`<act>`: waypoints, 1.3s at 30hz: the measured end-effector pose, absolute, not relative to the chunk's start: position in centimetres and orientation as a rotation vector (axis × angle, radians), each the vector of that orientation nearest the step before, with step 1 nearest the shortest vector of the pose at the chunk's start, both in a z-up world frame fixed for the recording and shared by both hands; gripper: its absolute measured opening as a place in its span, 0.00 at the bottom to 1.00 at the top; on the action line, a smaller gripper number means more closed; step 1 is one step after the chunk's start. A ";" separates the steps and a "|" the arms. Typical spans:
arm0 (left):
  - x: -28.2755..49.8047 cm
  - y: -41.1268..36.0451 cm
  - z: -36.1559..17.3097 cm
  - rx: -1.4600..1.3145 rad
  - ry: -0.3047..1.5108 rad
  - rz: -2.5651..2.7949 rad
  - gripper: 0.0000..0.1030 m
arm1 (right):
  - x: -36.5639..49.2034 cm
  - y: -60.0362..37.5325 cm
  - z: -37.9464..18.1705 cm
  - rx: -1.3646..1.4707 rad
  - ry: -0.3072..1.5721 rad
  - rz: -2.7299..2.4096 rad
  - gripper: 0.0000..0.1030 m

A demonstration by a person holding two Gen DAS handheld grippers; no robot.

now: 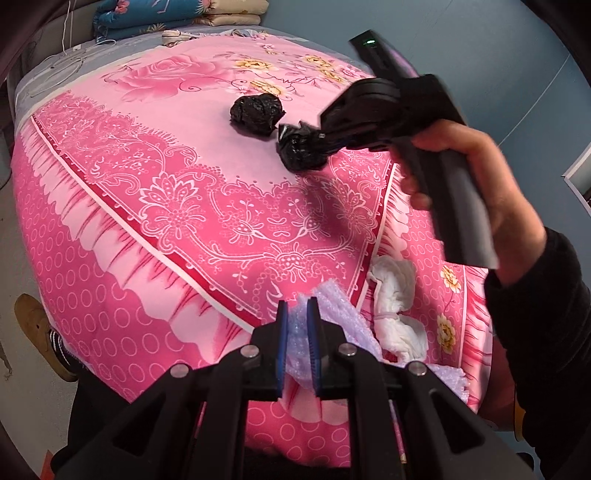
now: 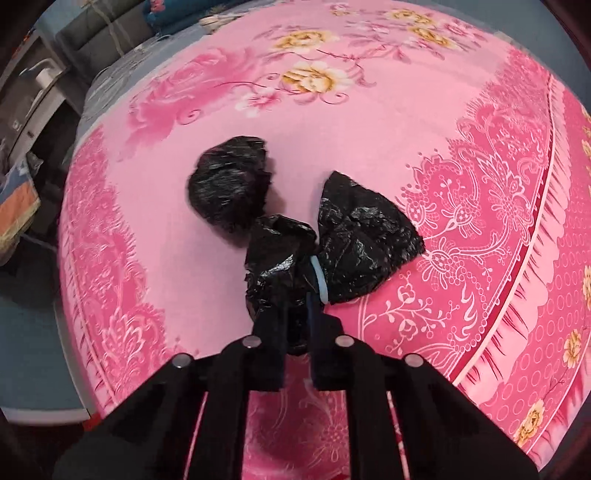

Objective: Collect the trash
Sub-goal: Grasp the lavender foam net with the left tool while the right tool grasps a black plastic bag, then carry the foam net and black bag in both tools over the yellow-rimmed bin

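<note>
My left gripper [image 1: 297,317] is shut on a piece of pale lilac bubble wrap [image 1: 332,314] near the bed's front edge. My right gripper [image 2: 297,306], also in the left wrist view [image 1: 321,138], is shut on a black plastic bag [image 2: 354,236] tied with a pale blue band, which rests on the pink floral bedspread [image 2: 369,122]. In the left wrist view this bag [image 1: 301,147] lies mid-bed. A second crumpled black bag [image 2: 229,184] lies just to the left, also in the left wrist view [image 1: 256,112]. A crumpled white tissue wad [image 1: 397,306] lies right of the bubble wrap.
Folded quilts [image 1: 177,14] are stacked at the head of the bed. A brown shoe [image 1: 40,332] stands on the floor left of the bed. A blue wall [image 1: 480,48] is on the right. Furniture [image 2: 26,122] stands left of the bed.
</note>
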State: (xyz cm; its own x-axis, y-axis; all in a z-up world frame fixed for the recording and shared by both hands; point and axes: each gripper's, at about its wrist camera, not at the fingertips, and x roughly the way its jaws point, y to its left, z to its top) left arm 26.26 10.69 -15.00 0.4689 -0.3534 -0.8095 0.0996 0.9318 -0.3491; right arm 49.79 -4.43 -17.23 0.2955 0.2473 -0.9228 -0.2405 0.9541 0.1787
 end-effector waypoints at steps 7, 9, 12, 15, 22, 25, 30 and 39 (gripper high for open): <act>25.5 10.3 -13.6 -0.267 1.010 -0.289 0.09 | 44.9 -7.0 -12.4 0.059 1.170 0.422 0.03; 25.2 9.9 -13.1 -0.259 0.999 -0.293 0.09 | 43.1 -8.1 -10.7 0.079 1.145 0.443 0.03; 24.5 9.2 -12.4 -0.244 0.986 -0.303 0.09 | 40.6 -9.9 -8.5 0.112 1.114 0.475 0.03; 23.8 8.4 -11.5 -0.225 0.969 -0.310 0.09 | 37.7 -11.9 -6.2 0.129 1.072 0.491 0.03; 21.8 5.6 -8.6 -0.180 0.913 -0.343 0.09 | 30.6 -17.4 -1.6 0.183 0.959 0.486 0.03; 20.8 3.4 -7.1 -0.153 0.884 -0.388 0.09 | 27.1 -20.3 0.1 0.207 0.903 0.458 0.03; 19.0 -0.4 -4.8 -0.112 0.838 -0.476 0.10 | 21.7 -25.5 2.2 0.261 0.823 0.379 0.03; 16.5 -8.5 -1.2 -0.063 0.786 -0.643 0.10 | 12.7 -34.3 5.1 0.314 0.714 0.178 0.03</act>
State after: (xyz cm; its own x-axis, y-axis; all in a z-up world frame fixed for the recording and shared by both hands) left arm 16.46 -8.53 -1.21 0.5276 -0.5600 -0.6388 0.5149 0.8089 -0.2838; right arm 12.68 -34.31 5.10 0.7431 0.2662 -0.6139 -0.0536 0.9382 0.3419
